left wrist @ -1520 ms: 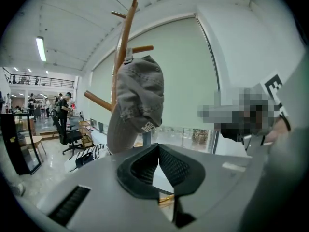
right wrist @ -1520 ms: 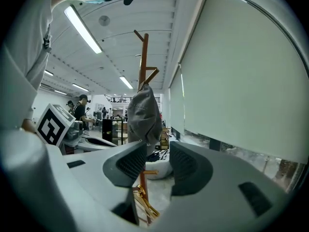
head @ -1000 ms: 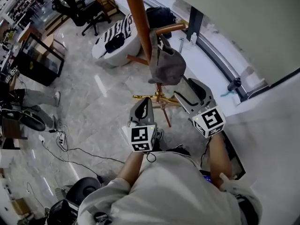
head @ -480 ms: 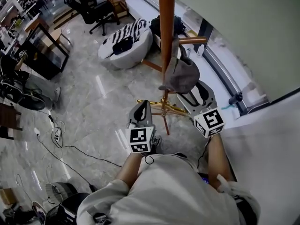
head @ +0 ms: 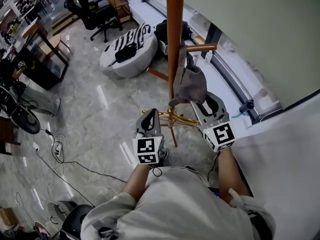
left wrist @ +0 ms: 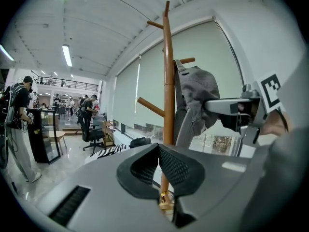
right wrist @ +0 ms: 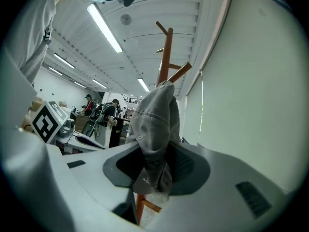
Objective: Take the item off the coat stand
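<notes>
Grasp step: my right claw point(right wrist: 154, 170) closing on the cap point(right wrist: 155, 122); next, lift it up off the peg point(head: 201, 47).

The cap point(head: 191, 84) hangs at the right of the coat stand point(head: 174, 34).

Head view stares steeply down past the person's shoulders point(head: 175, 204) onto the coat stand point(head: 174, 34) and floor point(head: 100, 114). Left gripper view and right gripper view both look up, close, at that same stand.

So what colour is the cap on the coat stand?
Grey cap, clearest in the left gripper view.
</notes>
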The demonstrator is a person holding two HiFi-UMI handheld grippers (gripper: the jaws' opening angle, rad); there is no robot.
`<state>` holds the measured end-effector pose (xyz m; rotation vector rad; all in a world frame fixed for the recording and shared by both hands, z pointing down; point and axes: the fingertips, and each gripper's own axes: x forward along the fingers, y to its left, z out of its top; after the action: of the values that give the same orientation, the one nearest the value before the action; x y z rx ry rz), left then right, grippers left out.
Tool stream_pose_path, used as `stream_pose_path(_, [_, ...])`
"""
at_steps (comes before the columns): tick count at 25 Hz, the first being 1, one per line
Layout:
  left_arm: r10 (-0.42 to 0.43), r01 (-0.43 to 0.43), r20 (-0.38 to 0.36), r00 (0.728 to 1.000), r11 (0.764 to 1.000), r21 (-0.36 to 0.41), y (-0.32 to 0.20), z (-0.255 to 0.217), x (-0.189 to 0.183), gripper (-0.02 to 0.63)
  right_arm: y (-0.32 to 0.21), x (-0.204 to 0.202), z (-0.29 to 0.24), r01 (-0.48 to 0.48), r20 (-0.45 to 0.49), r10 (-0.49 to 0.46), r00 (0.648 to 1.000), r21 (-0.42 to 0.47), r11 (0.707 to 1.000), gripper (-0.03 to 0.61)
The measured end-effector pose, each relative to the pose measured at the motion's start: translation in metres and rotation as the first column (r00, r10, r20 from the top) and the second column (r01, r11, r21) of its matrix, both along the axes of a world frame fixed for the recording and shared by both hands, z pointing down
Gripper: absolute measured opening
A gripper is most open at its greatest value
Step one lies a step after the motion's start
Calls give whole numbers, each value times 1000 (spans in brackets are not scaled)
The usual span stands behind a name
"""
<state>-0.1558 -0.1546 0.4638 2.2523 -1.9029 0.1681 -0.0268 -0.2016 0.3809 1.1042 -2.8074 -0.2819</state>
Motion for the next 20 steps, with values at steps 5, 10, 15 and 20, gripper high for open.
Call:
stream_pose_path(5, [34,-34,-2,999,999,4,-6,-2,10,11,5,2,-8,-25,-7,25,1000,53,998,66])
stream_pose_path(10, [57,-57,0,998,998,-5,-10,2,16,11,8,8,-16,-49,-4,49,999,71,996,40])
stream_pose_path(15, [85,-85,-1,996,996,2,-12,0,22,11,11,15,-28,-91,13,90,996,118,989,34])
stream_pose_path(20, [107,-107,2,994,994,-6,-16,2,34,11,7,29,-34,-130,37,126,991,137,982,34])
